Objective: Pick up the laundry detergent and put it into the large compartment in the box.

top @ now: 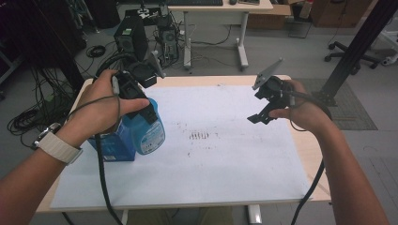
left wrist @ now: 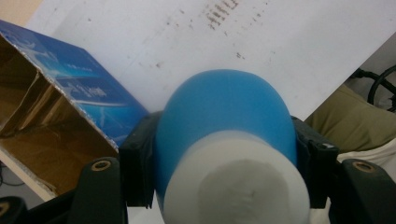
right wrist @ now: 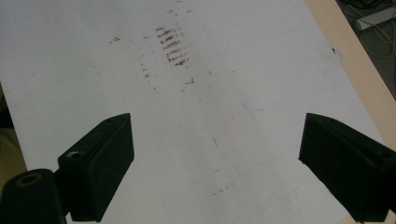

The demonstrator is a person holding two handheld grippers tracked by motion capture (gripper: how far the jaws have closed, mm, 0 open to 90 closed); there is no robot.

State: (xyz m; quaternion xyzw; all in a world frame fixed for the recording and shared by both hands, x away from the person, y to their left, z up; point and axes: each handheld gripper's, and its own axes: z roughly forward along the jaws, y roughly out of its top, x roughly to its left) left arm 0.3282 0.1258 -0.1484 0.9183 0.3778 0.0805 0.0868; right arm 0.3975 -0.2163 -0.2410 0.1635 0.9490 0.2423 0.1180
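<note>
1. High view: at nine o'clock on the white sheet (top: 211, 154), the left gripper (top: 141, 101) clamps a blue bottle (top: 149, 131) just beside an open blue box (top: 112, 145). The right gripper (top: 263, 110) hangs at three o'clock.
2. Left gripper view: both jaws press the blue bottle (left wrist: 226, 121) (white cap nearest); the blue box (left wrist: 70, 88) lies at nine o'clock.
3. Right gripper view: jaws spread wide, nothing between them, over the white sheet (right wrist: 210, 140) with brown marks (right wrist: 173, 46) at twelve o'clock.

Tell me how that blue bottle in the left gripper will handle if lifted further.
The blue bottle looks smooth and rounded, so it may slip or swivel in the left gripper. The jaws clamp it near its white cap, so its body could swing. It probably rolls if laid down.
</note>
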